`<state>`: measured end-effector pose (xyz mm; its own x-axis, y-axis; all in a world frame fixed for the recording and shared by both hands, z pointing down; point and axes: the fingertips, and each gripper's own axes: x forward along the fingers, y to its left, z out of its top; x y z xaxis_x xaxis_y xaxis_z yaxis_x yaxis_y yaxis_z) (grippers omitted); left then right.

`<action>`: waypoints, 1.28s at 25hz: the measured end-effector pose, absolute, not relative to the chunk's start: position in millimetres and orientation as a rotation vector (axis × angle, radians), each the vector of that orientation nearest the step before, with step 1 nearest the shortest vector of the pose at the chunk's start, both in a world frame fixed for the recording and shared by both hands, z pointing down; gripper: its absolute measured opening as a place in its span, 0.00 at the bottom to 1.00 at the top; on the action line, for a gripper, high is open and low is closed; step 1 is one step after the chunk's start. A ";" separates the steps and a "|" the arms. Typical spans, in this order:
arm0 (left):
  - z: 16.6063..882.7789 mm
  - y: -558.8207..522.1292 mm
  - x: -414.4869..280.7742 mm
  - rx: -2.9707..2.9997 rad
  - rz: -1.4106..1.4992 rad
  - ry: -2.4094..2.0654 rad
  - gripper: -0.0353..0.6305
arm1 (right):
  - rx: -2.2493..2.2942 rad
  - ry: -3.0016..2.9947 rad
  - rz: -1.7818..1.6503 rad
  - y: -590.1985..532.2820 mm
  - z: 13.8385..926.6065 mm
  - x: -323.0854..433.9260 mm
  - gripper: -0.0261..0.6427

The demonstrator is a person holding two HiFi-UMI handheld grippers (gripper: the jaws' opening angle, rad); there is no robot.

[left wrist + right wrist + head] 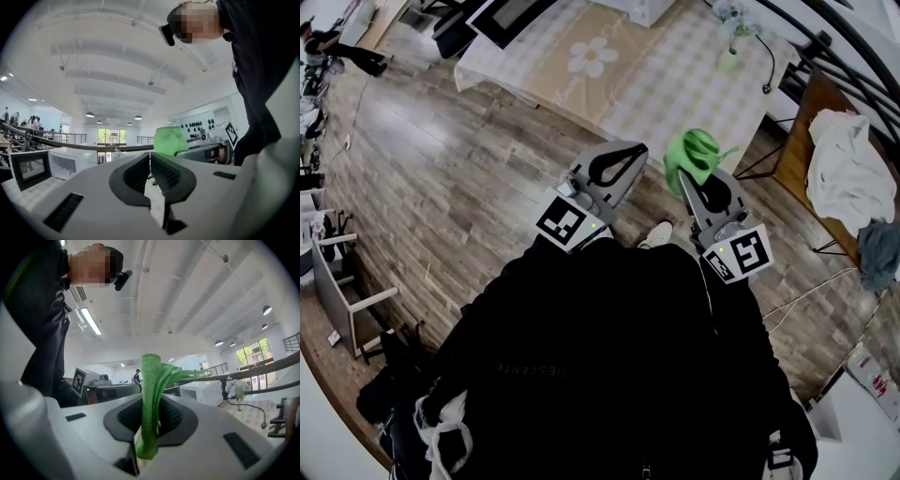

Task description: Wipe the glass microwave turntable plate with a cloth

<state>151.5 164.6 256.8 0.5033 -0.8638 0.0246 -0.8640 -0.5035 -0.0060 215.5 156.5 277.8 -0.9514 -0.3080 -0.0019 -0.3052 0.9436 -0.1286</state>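
Now the right gripper (152, 414) clamps the green cloth (151, 376) upright — the left gripper (149, 164) is closed, holding nothing.

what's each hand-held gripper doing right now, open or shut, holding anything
Left hand-held gripper: closed, empty.
Right hand-held gripper: closed on the cloth.

Black top (581, 337) fills the lower middle of the frame, faint lettering across it, with a white shoe (656, 234) just above. Left tongs (630, 155) and right tongs (689, 180) are pale grey with black lining. Left cube (570, 223) and right cube (741, 253) carry black-and-white square markers.
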 end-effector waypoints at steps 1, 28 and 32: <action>257.2 162.5 156.3 2.716 0.041 -1.565 0.09 | -0.477 3.076 -0.202 154.7 278.8 219.0 0.14; 278.0 42.4 47.1 2.728 -0.016 -1.478 0.09 | -0.638 3.146 -0.272 40.2 307.0 109.4 0.15; 281.9 6.3 11.6 2.755 -0.022 -1.392 0.09 | -0.753 3.163 -0.343 10.8 318.9 75.2 0.15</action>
<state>11.6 6.3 281.9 0.5936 -0.8047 0.0125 -0.8039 -0.5922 0.0557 75.2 10.8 318.9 -0.8861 -0.4306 0.1712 -0.4573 0.8724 -0.1727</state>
